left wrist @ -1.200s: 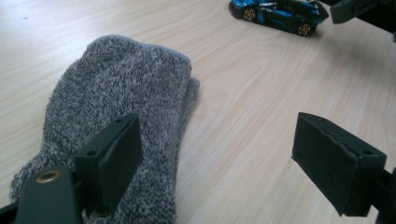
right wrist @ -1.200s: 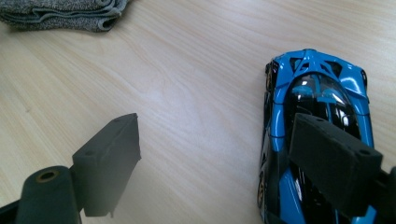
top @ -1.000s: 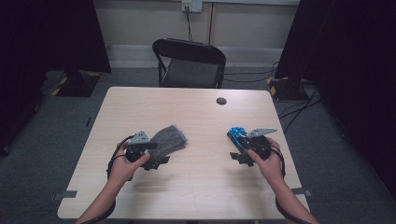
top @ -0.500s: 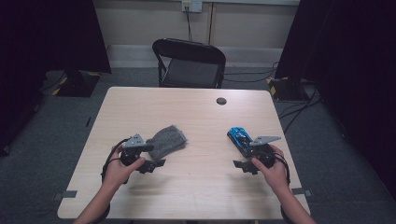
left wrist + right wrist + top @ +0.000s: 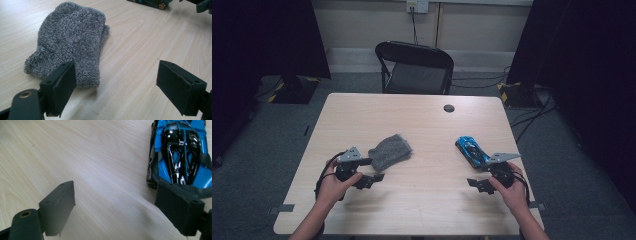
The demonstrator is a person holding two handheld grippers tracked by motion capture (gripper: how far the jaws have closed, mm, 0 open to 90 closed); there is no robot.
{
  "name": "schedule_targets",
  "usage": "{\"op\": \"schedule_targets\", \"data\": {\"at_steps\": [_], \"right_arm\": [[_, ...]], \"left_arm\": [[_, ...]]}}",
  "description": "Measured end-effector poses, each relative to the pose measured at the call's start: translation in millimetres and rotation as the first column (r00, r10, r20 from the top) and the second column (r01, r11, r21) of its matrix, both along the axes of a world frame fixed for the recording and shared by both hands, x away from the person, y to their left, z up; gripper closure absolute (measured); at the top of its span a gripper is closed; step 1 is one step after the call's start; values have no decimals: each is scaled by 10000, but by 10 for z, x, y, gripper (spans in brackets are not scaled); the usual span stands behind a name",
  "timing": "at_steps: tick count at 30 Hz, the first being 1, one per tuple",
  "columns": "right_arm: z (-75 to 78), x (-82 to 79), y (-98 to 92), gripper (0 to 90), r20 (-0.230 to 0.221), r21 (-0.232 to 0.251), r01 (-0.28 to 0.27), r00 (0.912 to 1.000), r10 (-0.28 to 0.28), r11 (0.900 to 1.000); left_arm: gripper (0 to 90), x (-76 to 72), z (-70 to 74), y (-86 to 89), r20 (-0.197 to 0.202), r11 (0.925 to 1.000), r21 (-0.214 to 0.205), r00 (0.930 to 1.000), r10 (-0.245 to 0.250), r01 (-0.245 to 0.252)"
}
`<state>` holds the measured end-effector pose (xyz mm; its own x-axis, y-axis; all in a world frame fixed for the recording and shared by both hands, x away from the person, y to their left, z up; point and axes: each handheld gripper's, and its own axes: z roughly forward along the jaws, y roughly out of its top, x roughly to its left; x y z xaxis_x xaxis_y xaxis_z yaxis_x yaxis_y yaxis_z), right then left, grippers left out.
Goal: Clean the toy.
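While both hand-held tools sit low over the pale wooden table [image 5: 422, 125], two objects lie within reach. A grey, knitted terry cloth, folded into a rough rectangle [image 5: 390, 151], is placed left of centre, just beyond the left gripper [image 5: 368, 178]; in the left gripper view its near edge [image 5: 75, 72] is seen just ahead of one pad, off to that side of the spread, empty jaws, with its long axis running away toward the far side. A glossy blue and black toy racing car [image 5: 472, 151] lies right of centre, its long axis slanting from far-left to near-right. The right gripper [image 5: 477, 184], also spread wide and holding nothing, is nearer to it; the car's near end [image 5: 178, 167] is seen just beyond one pad, outside the gap.
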<state>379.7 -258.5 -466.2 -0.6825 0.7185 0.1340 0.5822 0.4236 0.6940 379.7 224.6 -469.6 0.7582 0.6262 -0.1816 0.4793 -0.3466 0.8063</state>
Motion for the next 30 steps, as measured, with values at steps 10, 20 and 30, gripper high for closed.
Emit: {"op": "schedule_targets", "data": {"at_steps": [10, 20, 30], "right_arm": [[-47, -83, -101, 157, -8, 145, 76, 10000, -76, 9999], [-107, -141, -172, 154, -55, 50, 38, 10000, -38, 10000], [-132, -169, -254, 155, -13, -70, 54, 10000, -54, 10000]], "left_arm": [[161, -40, -22, 62, 84, 10000, 93, 10000, -18, 17], [161, -81, -67, 168, 7, 9997, 244, 10000, 30, -30], [161, -115, -100, 241, -18, 9990, 445, 10000, 19, -18]]}}
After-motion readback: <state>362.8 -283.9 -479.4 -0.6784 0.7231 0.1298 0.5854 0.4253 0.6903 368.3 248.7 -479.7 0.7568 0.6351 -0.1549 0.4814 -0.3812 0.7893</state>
